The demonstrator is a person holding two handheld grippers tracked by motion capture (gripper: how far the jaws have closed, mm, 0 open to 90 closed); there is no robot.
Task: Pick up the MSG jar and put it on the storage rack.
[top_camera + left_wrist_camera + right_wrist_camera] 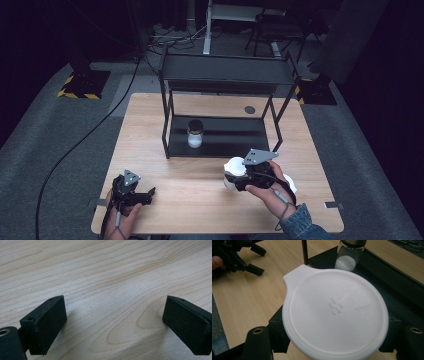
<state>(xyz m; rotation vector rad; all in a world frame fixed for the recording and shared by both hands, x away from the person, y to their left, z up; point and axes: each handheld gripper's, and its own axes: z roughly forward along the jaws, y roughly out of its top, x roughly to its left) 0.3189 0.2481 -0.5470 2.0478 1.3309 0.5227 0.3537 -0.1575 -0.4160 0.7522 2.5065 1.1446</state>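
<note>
**White tub gripped in front of the rack**

The white lidded tub (334, 315) sits clamped in the right gripper (235, 179), jaws pressed against its sides below the tabbed lid, just in front of the black rack (220, 142). On the rack's lower shelf stands a glass jar (194, 133) with white contents. Over on the left, the left gripper (142, 195) hovers low over the wooden table (112, 277), jaws wide apart, nothing between them.

A: Both grippers black; the left gripper (134, 192) and right gripper (239, 178) each carry a grey three-cornered plate.

B: Noted. Flat rectangular pads (47, 325), brass screw eyelets, denim sleeve (305, 225).
</note>
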